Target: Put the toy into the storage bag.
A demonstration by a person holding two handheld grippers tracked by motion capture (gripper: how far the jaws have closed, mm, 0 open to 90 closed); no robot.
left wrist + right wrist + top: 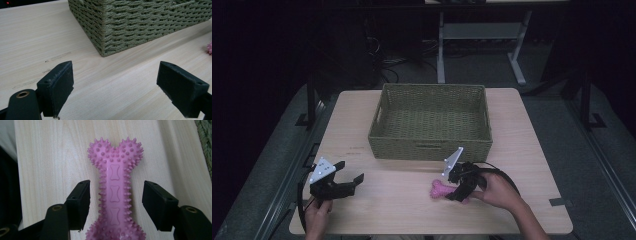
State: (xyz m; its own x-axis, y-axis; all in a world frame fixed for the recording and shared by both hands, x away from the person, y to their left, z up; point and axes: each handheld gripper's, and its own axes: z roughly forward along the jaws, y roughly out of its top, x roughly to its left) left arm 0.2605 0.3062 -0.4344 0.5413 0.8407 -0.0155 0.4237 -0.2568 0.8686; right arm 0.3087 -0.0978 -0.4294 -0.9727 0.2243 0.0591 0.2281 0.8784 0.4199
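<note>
Right gripper (116, 203) straddled the pink spiked bone toy (115, 187), pads not yet touching, so I judged closing on its shaft came next.

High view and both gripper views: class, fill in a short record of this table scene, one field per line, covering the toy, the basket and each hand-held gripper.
Toy: pink spiky bone toy, lying flat on the table, in front of the basket
Basket: green woven basket, nothing visible inside
Right hand-held gripper: jaws either side of the toy's shaft, gaps still visible, not yet gripping
Left hand-held gripper: jaws wide apart, nothing between them, pointed toward the basket's corner
Likely next step: close on the toy
</note>
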